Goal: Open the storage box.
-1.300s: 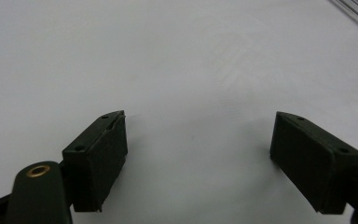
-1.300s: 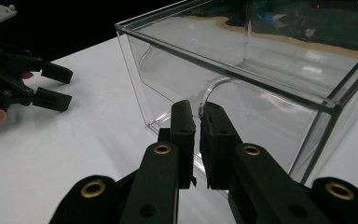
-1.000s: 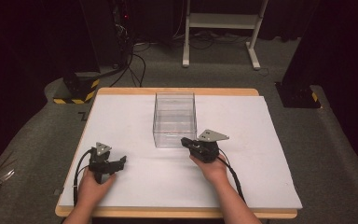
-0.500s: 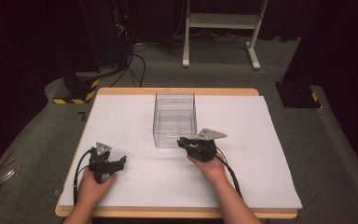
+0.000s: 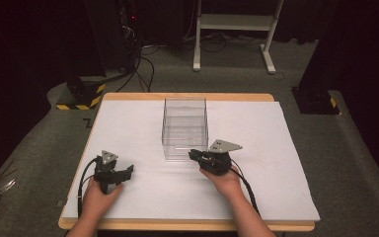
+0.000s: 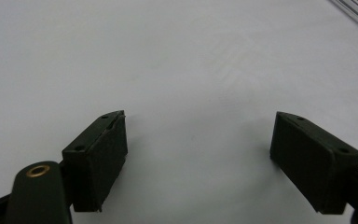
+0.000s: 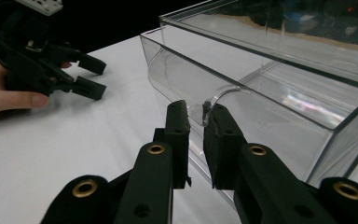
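1. Your right tongs (image 7: pixel 196 114) have just been closing, and the pads now pinch the curved clear plastic pull tab (image 7: pixel 213 100) low on the near face of the clear, square-sided plastic box (image 5: pixel 185 123). The tab sits between the pads, so I read that as a grip.
2. Your left tongs (image 6: pixel 200 135) are wide open with nothing between the jaws. They rest on the white-covered worktop (image 5: pixel 276 148) toward its near-left corner, well apart from the box.
3. The box stands upright around the middle of the worktop, a little nearer the far edge. From above, your right tongs (image 5: pixel 193 154) meet it at the bottom of the near face, right of centre.
4. Step in hand, as I judge it: the grasp on the tab is made and the pull has not started. The front panel looks flush with the box body.
5. Next move: draw the tab straight back toward the near edge, level with the worktop. Don't lift or twist, because the tab is thin and slick and could slip out of the pads.
6. Risk: the box looks light and nothing braces it, so the whole thing may slide with the pull. Consider bringing the left tongs to the box's left wall or top rim to hold it.
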Demonstrator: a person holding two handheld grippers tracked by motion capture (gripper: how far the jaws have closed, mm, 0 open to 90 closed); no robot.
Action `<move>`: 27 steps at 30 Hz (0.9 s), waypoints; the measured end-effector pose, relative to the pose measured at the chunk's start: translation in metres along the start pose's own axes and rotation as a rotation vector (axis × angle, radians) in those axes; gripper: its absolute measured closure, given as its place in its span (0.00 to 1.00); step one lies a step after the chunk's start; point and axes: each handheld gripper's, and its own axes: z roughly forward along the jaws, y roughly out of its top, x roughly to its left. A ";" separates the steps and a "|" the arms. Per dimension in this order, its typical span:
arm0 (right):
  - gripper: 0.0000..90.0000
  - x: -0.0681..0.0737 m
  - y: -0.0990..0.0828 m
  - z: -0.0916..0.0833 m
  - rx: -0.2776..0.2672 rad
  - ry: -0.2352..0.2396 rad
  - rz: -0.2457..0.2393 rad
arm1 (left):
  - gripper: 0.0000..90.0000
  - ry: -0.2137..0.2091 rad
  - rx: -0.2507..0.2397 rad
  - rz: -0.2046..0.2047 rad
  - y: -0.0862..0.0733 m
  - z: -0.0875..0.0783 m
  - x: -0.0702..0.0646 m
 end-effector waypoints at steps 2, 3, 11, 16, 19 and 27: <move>0.90 0.004 -0.001 -0.002 -0.002 0.006 -0.008 | 0.21 0.000 0.000 0.000 0.000 0.000 0.000; 0.90 0.006 -0.002 -0.003 -0.002 0.008 -0.010 | 0.21 0.000 0.000 0.000 0.000 0.000 0.000; 0.91 0.020 -0.006 -0.010 0.007 0.012 -0.028 | 0.21 0.000 0.000 0.000 0.000 0.000 0.000; 0.92 0.024 -0.009 -0.014 0.010 0.020 -0.028 | 0.21 0.000 0.000 0.000 0.000 0.000 0.000; 0.92 0.026 -0.011 -0.018 0.009 0.026 -0.028 | 0.21 0.000 0.000 0.000 0.000 0.000 0.000; 0.92 0.031 -0.016 -0.027 0.013 0.046 -0.028 | 0.21 0.000 0.000 0.000 0.000 0.000 0.000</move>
